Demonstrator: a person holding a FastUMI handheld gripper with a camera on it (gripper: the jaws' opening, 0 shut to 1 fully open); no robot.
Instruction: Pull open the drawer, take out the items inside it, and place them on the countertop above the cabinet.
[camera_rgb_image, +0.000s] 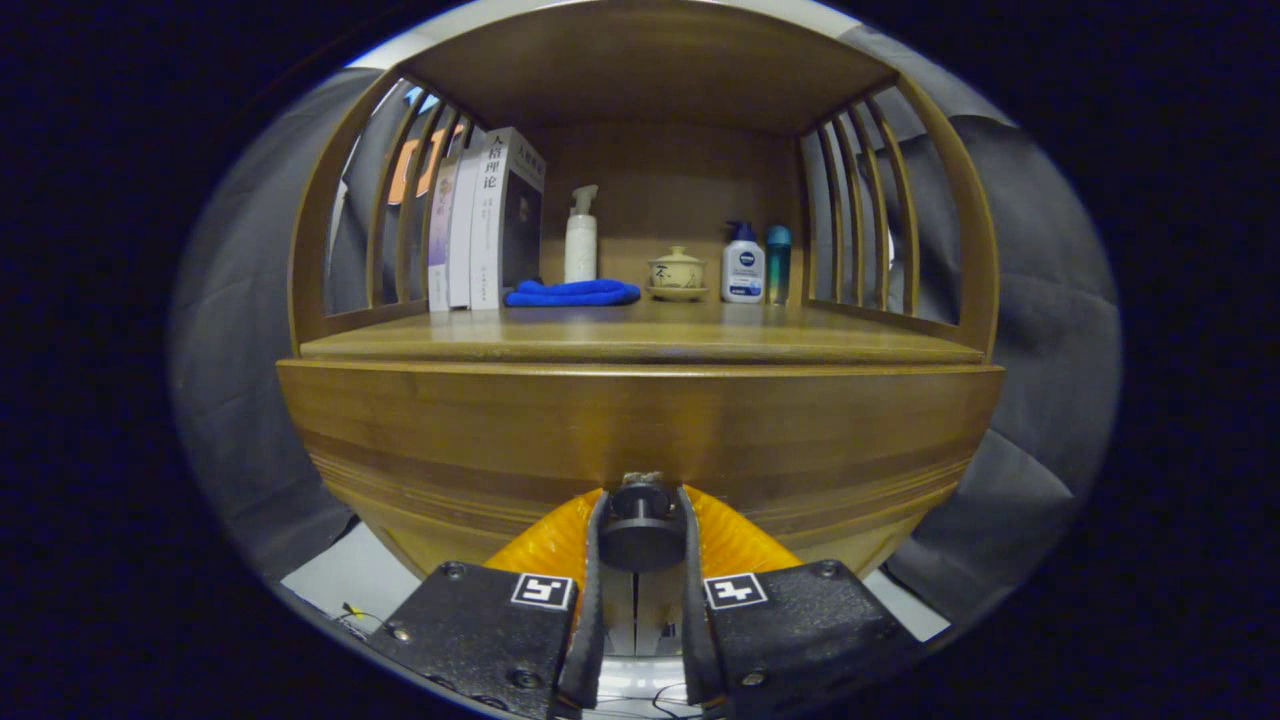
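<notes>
Though half-hidden, knob (640, 525) between fingers (597, 560)

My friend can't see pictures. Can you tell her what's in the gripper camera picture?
The gripper has its two fingers closed around the round dark knob of a brown wooden drawer. Above it, the wooden countertop holds upright books, a folded blue cloth, a white pump bottle, a small lidded ceramic cup and two more bottles.

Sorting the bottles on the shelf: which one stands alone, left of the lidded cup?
The white pump bottle, just behind the blue cloth. The other two bottles stand together right of the cup.
</notes>
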